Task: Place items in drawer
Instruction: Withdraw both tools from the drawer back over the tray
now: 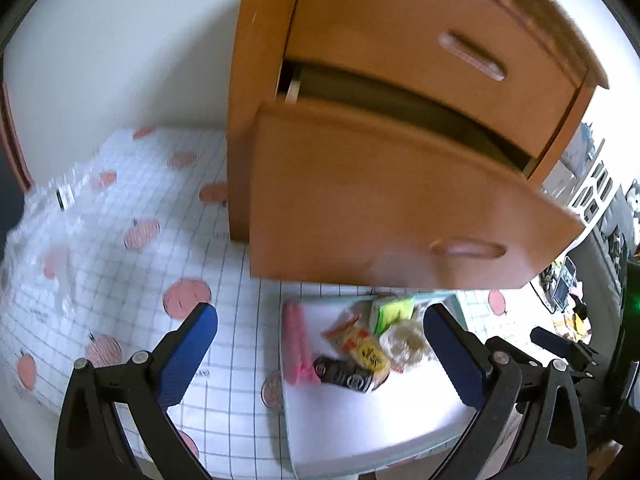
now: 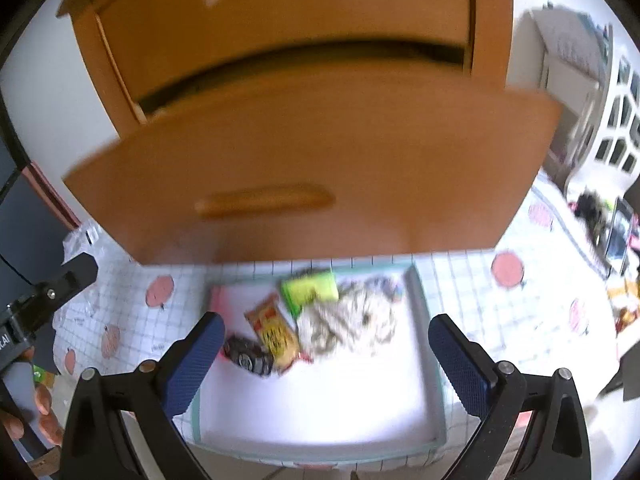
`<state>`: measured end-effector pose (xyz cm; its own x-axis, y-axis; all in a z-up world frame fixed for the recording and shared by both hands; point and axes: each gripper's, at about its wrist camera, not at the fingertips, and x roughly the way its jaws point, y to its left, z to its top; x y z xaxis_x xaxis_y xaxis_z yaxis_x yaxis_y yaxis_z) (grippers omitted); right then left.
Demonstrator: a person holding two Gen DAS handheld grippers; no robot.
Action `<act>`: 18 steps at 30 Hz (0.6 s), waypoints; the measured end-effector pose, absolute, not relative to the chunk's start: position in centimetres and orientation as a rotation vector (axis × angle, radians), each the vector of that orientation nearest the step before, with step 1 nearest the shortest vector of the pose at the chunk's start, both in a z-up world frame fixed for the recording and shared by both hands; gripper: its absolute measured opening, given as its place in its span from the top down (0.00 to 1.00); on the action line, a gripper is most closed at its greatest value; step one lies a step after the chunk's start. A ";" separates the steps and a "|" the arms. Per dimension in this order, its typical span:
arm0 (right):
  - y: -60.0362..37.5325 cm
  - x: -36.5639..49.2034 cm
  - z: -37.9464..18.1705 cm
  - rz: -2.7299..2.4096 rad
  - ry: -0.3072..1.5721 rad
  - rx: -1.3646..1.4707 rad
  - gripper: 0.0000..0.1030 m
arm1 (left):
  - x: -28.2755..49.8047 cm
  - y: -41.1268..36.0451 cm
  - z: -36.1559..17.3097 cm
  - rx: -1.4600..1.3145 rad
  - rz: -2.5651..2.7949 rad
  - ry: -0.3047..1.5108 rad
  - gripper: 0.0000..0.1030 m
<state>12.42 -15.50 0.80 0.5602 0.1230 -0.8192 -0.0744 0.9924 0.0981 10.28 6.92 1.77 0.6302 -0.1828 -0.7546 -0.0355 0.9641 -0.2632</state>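
A wooden cabinet's lower drawer [image 1: 392, 208] [image 2: 304, 184] stands pulled out above the table; its inside is hidden from both views. In front of it lies a white tray [image 1: 360, 416] [image 2: 320, 404] holding a pink packet [image 1: 295, 344], an orange-yellow snack bag [image 1: 362, 344] [image 2: 274, 330], a dark can [image 1: 344, 374] [image 2: 248, 354], a green packet [image 1: 394, 310] [image 2: 310, 288] and a beige cloth bundle [image 1: 404, 344] [image 2: 348, 326]. My left gripper [image 1: 320, 356] is open over the tray's left part, holding nothing. Over the tray, my right gripper [image 2: 326, 360] is open too and holds nothing.
A white grid tablecloth with pink pumpkins [image 1: 132, 264] [image 2: 508, 268] covers the table. Clear plastic wrap [image 1: 44, 224] lies at the far left. The upper drawer [image 1: 432, 40] is shut. The other gripper [image 2: 44, 300] and fingers of a hand [image 2: 42, 400] show at the left. Cluttered shelves [image 2: 616, 120] stand at right.
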 end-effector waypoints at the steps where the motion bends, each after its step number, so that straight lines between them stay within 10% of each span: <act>1: -15.5 12.4 0.2 0.117 0.981 0.056 0.00 | 10.3 7.1 1.3 -0.274 -0.080 0.899 0.00; 18: -16.0 12.8 -8.3 0.084 1.193 0.064 0.00 | 10.6 7.1 -8.7 -0.346 -0.085 1.101 0.01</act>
